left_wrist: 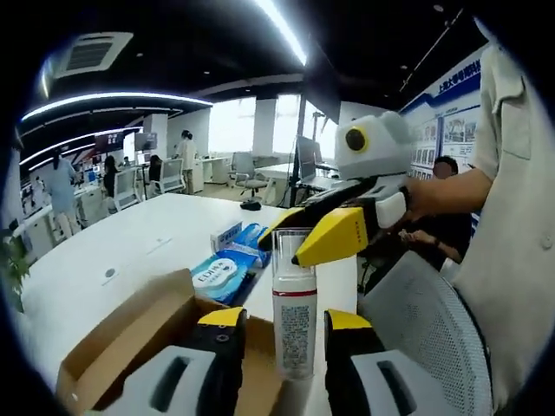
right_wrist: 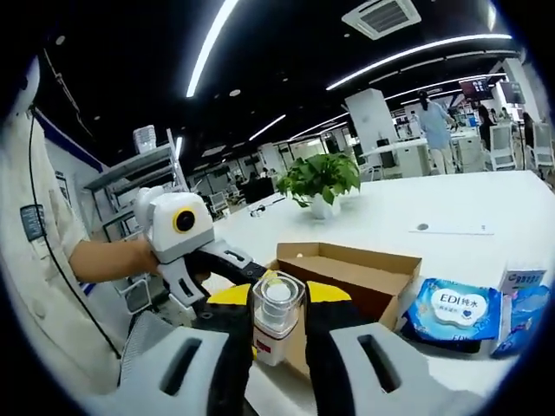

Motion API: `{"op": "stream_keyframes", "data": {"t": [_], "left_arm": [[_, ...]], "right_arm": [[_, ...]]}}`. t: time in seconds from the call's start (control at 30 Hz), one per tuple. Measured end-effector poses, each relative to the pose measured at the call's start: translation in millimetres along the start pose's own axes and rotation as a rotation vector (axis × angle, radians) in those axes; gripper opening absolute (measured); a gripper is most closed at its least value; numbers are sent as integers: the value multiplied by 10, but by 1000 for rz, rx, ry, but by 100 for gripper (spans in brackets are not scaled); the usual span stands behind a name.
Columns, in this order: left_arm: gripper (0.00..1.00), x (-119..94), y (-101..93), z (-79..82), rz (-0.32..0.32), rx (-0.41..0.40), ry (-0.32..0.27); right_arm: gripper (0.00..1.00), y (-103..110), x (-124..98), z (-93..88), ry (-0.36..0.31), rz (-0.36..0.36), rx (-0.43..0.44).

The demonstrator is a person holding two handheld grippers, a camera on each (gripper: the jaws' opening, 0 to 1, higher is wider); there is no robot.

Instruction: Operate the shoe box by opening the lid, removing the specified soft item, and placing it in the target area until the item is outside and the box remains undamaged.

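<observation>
A white foam-pump bottle with a clear cap stands upright between both grippers. My right gripper is shut on the cap. In the left gripper view the right gripper reaches in from the right, its yellow tips clamping the cap. My left gripper is open, its jaws flanking the bottle's body with small gaps. In the right gripper view the left gripper comes in from the left. The brown cardboard shoe box lies open beside the bottle; its inside is mostly hidden.
Blue wet-wipe packs and a small blue-white carton lie on the white table. A potted plant stands farther back. A grey mesh chair and a person's sleeve are close on the right.
</observation>
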State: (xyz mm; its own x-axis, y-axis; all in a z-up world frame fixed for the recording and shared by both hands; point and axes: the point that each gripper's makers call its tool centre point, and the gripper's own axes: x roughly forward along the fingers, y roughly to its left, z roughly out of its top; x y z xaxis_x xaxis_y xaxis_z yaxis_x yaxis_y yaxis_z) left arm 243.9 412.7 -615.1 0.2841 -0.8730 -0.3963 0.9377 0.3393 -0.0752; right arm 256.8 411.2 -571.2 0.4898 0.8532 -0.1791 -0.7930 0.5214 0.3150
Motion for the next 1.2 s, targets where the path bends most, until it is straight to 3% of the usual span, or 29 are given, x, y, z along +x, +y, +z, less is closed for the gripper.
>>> {"op": "stream_keyframes", "data": {"t": [0.13,0.47,0.87,1.2], "left_arm": [[42,-83,89,-63,63,20,33],[59,-324,243,-174,169,-53,31],[75,-730,569,-311,318,-120,33],[83,-967,725,-464,397,-163,48]], "right_arm": [[19,-42,26,50,5,5,-21],[19,-306,32,248,-4,-21,-83],[19,-895,16,543,-9,-98,-169],[19,-1345,115,618,31,-130,-243]]}}
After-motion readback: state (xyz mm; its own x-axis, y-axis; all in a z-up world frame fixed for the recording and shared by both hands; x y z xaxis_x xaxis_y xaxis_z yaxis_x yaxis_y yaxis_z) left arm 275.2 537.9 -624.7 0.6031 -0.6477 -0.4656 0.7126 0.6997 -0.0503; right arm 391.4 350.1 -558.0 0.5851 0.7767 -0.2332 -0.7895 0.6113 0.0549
